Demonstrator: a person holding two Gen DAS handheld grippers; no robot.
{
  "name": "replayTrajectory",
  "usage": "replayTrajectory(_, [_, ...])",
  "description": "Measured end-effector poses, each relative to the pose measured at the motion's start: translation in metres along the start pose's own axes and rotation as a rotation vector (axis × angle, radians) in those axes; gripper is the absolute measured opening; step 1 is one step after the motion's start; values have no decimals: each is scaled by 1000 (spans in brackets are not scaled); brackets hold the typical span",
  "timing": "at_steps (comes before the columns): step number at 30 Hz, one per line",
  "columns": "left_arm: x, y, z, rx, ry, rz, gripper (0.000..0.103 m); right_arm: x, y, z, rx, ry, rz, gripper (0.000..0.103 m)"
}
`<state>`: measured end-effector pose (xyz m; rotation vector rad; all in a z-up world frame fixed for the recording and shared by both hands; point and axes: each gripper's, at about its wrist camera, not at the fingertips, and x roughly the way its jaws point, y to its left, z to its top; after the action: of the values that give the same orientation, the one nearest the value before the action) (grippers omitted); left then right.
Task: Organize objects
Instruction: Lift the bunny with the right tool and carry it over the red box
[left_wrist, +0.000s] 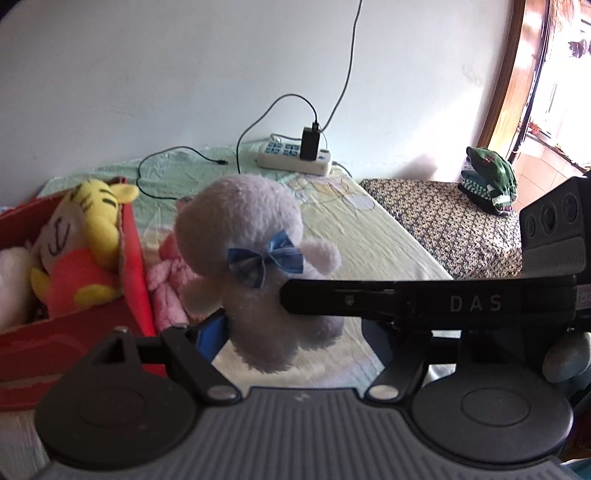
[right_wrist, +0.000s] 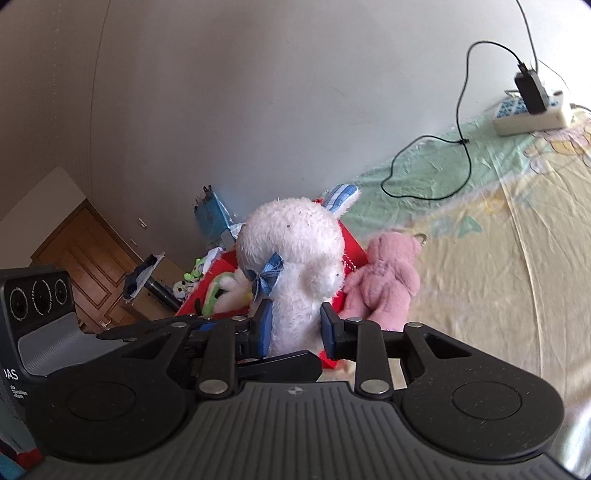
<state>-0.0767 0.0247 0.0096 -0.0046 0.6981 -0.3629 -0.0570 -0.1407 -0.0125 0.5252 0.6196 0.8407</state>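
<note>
Holding a white plush toy (right_wrist: 295, 273) with a blue bow, the right tool (right_wrist: 293, 328) is closed partway on its soft lower body, above the bed (right_wrist: 498, 258). The left tool (left_wrist: 284, 321) has one pad against the toy; its other side is hidden, so I cannot tell its grip. Light and squashy, the toy will likely sag; its body seems the best hold. A red box (left_wrist: 133, 258) of toys sits just beside it.

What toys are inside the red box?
In the red box lies a yellow striped tiger toy in an orange outfit, with something pale and fluffy beside it. The box wall and those toys cover whatever is underneath.
</note>
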Motion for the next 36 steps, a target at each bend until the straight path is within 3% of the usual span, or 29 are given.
replayTrajectory(6, [-33, 27, 13, 30, -88, 42, 75, 29, 34, 9, -27, -53, 29, 29])
replayTrajectory(14, [-68, 91, 14, 28, -127, 53, 75, 81, 77, 8, -23, -69, 27, 29])
replayTrajectory(23, [-74, 158, 9, 0, -103, 29, 74, 133, 101, -2, -1, -68, -47, 29])
replayTrajectory(31, [-52, 194, 6, -15, -48, -14, 74, 164, 102, -8, 13, -25, -176, 30])
replayTrajectory(36, [-38, 211, 1, -35, -15, -29, 74, 177, 105, -11, 19, 8, -206, 31])
